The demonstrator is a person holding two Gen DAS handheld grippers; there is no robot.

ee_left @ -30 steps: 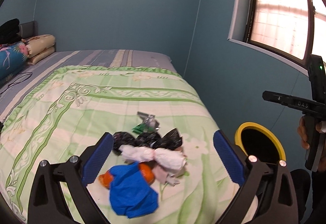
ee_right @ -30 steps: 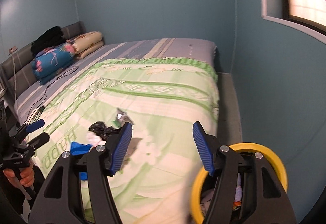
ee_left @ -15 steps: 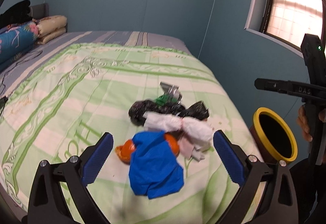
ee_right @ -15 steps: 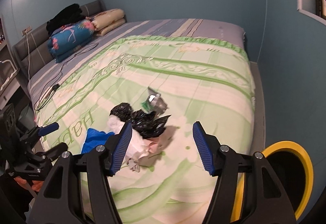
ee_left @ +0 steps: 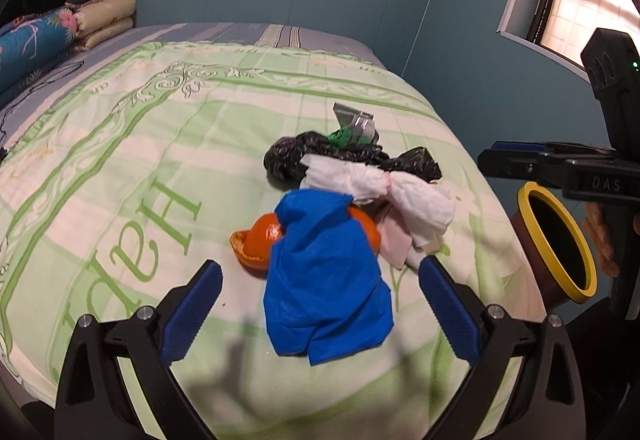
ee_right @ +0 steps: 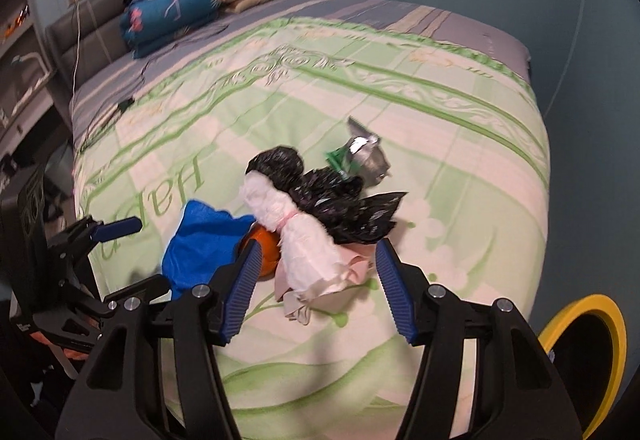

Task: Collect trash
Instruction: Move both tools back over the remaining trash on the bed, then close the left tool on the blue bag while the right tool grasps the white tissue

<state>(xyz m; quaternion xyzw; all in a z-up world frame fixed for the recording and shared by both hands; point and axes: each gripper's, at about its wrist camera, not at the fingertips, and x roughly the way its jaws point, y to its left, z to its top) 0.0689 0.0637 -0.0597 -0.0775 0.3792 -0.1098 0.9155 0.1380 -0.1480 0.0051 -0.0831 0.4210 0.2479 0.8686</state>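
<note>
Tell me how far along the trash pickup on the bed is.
Nothing looks collected yet. The pile still lies on the bed: blue cloth, orange peel, white tissue wad, black plastic bag and foil wrapper. Both grippers, left and right, are open and empty. Everything remains to go into the yellow-rimmed bin.

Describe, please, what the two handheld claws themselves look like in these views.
Both are alike: the left claw and right claw have black angular plastic frames with silver screws and ribbed blue pads on their fingers. Seen from the left wrist, the right one's black body carries white "DAS" lettering and a green light.
</note>
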